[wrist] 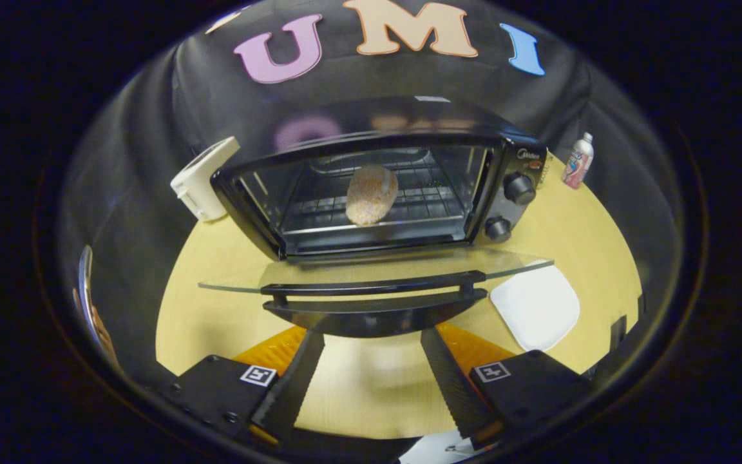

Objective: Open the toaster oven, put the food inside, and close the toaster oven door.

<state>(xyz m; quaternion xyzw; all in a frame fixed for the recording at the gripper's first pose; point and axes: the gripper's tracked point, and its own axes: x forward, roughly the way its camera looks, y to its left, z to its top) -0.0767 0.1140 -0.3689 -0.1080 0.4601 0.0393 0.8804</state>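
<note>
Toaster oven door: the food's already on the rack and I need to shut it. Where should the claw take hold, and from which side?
Probably take the black handle bar along the front edge of the open glass door, approaching from straight ahead. The door lies flat and the bar stands off it, just beyond the open claw, whose fingers hold nothing.

Lighting: even, moderate, from overhead. Toaster oven [384, 187]: top sheened with soft reflections, interior dim, open glass door [377, 274] faintly glaring. Worktop [577, 238] bright. Focus: sharp around oven; strong fisheye bending and darkening farther out.
</note>
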